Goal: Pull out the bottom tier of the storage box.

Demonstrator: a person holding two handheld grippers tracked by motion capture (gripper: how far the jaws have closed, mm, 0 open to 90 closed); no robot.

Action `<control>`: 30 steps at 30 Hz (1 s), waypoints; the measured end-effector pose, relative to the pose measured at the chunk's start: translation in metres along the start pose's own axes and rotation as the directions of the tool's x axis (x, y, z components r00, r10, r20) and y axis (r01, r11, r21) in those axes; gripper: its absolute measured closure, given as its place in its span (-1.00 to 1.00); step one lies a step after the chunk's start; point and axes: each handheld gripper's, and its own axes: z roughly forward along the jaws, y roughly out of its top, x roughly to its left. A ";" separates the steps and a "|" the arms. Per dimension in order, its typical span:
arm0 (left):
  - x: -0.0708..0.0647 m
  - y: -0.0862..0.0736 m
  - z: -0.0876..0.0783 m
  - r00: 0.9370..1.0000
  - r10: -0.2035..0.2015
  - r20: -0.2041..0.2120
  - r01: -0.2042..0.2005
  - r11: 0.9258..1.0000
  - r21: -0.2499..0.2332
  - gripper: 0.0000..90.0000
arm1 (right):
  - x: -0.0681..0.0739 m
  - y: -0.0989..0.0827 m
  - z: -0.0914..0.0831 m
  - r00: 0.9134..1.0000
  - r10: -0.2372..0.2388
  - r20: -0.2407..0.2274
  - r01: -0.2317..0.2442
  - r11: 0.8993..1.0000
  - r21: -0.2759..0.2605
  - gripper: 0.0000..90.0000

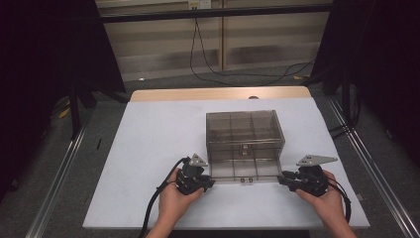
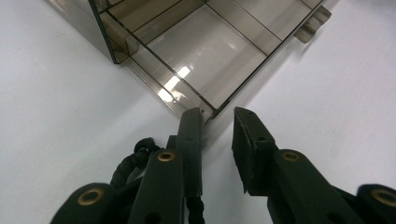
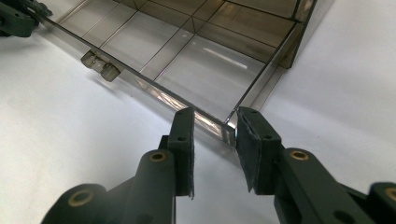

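A white sheet (image 1: 148,148) lies under the left claw (image 1: 210,182) and right claw (image 1: 281,179). Well beyond them runs the wooden table edge (image 1: 218,93), then black cables (image 1: 208,69) trail across the grey floor (image 1: 163,82).

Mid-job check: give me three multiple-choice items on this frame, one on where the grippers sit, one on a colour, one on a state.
1. Where are the two grippers?
A. At the near corners of the open lid
B. On the far wall of the box
C. Off the mat

2. What colour is the mat?
A. Green
B. White
C. Red

3. How is the box's lid?
A. Shut and latched
B. Taken away
C. Swung open, lying flat toward the person

Answers: 1 A, the left gripper and the right gripper flank the lid's near corners. 2 B, the mat is white. 3 C, the smoky clear box shows its compartments, and the lid lies flat with its latch tabs at the near edge.
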 end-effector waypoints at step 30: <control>-0.002 -0.002 -0.002 1.000 0.018 0.003 -0.018 1.000 0.024 0.71 | 0.002 -0.003 -0.003 1.000 -0.007 -0.008 0.008 1.000 0.016 0.55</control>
